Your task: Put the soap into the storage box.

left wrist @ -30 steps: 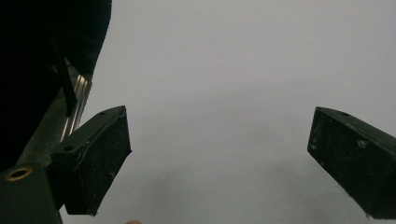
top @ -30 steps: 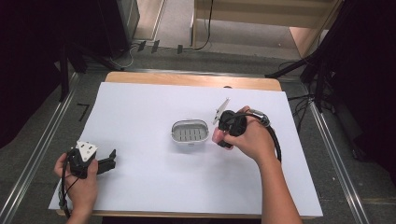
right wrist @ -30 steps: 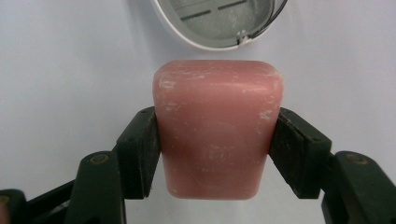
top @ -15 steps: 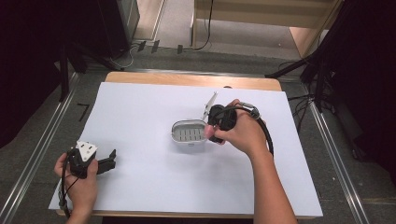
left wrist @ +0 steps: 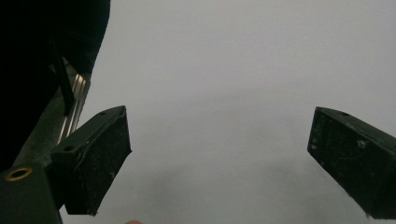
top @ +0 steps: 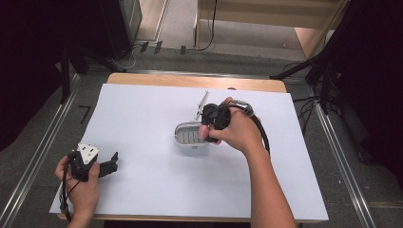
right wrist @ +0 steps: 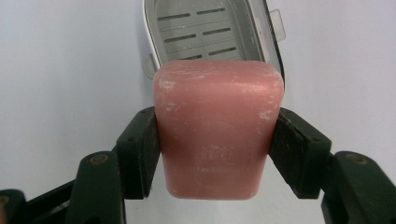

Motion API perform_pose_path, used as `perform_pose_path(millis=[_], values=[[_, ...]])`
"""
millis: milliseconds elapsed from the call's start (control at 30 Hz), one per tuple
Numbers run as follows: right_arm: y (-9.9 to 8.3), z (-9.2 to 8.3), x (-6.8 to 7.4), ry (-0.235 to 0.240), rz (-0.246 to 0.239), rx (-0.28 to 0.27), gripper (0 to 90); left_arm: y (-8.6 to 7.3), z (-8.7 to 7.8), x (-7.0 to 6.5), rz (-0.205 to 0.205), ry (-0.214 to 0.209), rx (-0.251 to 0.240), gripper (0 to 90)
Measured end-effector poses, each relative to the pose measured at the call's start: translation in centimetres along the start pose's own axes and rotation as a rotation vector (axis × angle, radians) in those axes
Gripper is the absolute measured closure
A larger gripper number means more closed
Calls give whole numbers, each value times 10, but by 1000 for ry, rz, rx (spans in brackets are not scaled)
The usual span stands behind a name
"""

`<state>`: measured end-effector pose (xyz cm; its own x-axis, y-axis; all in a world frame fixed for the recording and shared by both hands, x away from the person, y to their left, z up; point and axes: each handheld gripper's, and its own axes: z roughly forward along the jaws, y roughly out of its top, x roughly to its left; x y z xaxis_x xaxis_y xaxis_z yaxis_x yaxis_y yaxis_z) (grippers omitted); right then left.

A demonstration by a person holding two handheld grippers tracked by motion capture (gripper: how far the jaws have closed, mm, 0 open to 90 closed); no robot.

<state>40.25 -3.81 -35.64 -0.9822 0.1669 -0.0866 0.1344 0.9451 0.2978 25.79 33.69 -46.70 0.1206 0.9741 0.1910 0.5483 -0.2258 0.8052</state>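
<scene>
A pink bar of soap (right wrist: 217, 126) sits between the black jaws of my right gripper (right wrist: 217, 149), which is shut on its two sides. Just beyond it lies an oval white soap dish (right wrist: 210, 28) with a slotted grey floor. From above, the right gripper (top: 209, 129) hovers at the right end of the soap dish (top: 187, 135), with the soap (top: 206, 133) partly hidden by the hand. My left gripper (top: 110, 163) rests at the table's near left corner. Its jaws stand wide apart over bare white sheet in the left gripper view (left wrist: 219, 163), nothing between them.
A white sheet (top: 142, 118) covers the wooden table (top: 190, 80). Metal rails (top: 47, 152) run along both sides of the table. A cable (top: 261, 133) loops from the right gripper over the wrist. Dark drapes and floor cables surround the table.
The right hand has carried the soap leftward, from beside the dish's right end to over its right part. The left hand has kept still.
</scene>
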Motion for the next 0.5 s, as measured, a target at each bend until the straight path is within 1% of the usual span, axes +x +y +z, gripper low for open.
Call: perform_pose_path(millis=[133,200,267,300,333,433,500], values=[[8,0,-2,3,-7,13,392,0,0,0,-2,-2,0,65],[11,1,-3,0,-16,7,391,0,0,0,-1,-2,0,65],[14,1,-3,3,-12,12,392,0,0,0,0,-3,0,65],[16,2,-3,2,-15,21,392,0,0,0,-1,-3,0,65],[19,3,-3,-1,-29,24,392,0,0,0,0,-3,0,65],[25,5,-3,-1,-37,37,391,0,0,0,-1,-3,1,65],[28,8,-4,2,-43,30,392,0,0,0,-1,-4,0,65]])
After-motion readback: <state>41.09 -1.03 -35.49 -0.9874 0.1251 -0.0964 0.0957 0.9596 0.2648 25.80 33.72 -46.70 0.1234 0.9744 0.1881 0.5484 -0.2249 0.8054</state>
